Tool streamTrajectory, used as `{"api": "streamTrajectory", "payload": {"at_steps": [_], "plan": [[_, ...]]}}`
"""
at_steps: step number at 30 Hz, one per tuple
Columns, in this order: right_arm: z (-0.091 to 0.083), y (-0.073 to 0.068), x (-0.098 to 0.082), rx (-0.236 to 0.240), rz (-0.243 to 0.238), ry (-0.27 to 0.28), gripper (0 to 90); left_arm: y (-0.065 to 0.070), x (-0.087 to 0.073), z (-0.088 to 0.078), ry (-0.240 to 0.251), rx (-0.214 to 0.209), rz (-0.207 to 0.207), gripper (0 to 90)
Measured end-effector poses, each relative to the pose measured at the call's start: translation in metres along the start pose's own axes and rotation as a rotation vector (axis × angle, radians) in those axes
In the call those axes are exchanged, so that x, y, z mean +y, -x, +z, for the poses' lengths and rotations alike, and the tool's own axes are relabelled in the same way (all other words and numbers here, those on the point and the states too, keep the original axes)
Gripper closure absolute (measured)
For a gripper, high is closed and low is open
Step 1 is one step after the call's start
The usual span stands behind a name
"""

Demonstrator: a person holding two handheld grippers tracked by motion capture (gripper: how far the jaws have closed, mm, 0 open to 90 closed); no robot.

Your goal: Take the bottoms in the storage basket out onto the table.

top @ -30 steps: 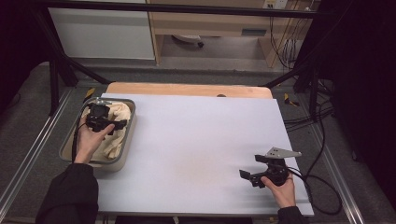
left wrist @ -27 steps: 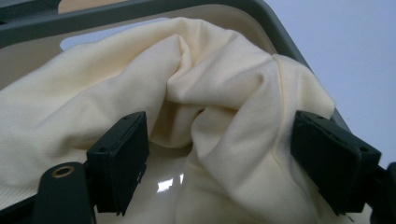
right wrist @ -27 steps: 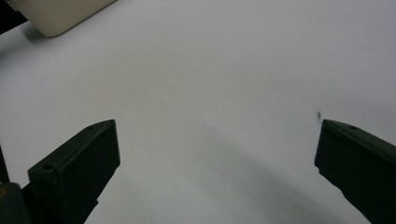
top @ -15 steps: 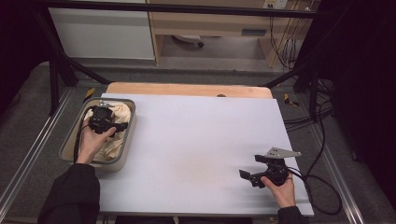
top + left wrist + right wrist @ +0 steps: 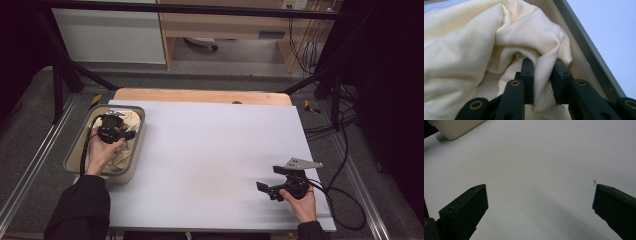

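A cream cloth lies bunched in a grey-rimmed tray at the table's left edge. My left gripper reaches down into the tray, and its jaws have just been closing. They now pinch a raised fold of the cloth between the pads. In the high view the left gripper sits over the cloth, held by a hand in a dark sleeve. My right gripper rests low over the white table near the front right. In its own view the right gripper stands open, with bare tabletop between its jaws.
The tray's wall runs close along the right of the left gripper's jaws. A corner of the tray appears far off in the right gripper view. A wooden strip borders the table's far edge. Cables trail off the right side.
The left gripper has settled slightly lower and nearer into the cloth in the tray. The right hand and its gripper have stayed in place.
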State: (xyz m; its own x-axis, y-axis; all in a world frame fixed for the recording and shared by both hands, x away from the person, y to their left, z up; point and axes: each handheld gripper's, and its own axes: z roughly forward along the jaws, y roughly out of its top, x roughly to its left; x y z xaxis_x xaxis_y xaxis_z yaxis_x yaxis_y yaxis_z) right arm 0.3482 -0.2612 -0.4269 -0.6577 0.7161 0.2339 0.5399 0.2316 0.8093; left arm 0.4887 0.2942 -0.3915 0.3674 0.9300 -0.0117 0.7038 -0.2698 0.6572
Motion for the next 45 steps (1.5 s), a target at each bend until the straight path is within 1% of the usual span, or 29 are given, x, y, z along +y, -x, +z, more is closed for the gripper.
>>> {"api": "streamTrajectory", "payload": {"at_steps": [4, 8, 13, 15, 23, 31, 38, 45], "plan": [[0.000, 0.000, 0.000, 0.000, 0.000, 0.000, 0.5, -0.001, -0.001, -0.003, 0.010, -0.004, -0.008, 76.7], [0.000, 0.000, 0.000, -0.001, 0.001, -0.002, 0.5, -0.003, -0.003, -0.007, 0.036, -0.010, -0.013, 78.7], [0.000, 0.000, 0.000, 0.000, 0.000, -0.001, 0.5, -0.004, -0.004, -0.014, 0.060, -0.004, -0.004, 79.0], [0.000, 0.000, 0.000, -0.001, 0.000, -0.001, 0.5, -0.004, -0.004, -0.017, 0.075, -0.003, -0.010, 79.1], [0.000, 0.000, 0.000, -0.002, 0.002, -0.001, 0.5, -0.004, -0.005, -0.028, 0.122, 0.019, 0.009, 79.2], [0.000, 0.000, 0.000, -0.001, 0.001, -0.003, 0.5, -0.005, -0.006, -0.037, 0.155, 0.026, 0.005, 79.3], [0.000, 0.000, 0.000, -0.003, 0.000, -0.001, 0.5, -0.008, -0.009, -0.045, 0.192, 0.024, -0.010, 79.3], [0.001, 0.000, 0.000, -0.002, 0.004, -0.005, 0.5, -0.010, -0.010, -0.052, 0.218, 0.029, -0.010, 79.3]]}}
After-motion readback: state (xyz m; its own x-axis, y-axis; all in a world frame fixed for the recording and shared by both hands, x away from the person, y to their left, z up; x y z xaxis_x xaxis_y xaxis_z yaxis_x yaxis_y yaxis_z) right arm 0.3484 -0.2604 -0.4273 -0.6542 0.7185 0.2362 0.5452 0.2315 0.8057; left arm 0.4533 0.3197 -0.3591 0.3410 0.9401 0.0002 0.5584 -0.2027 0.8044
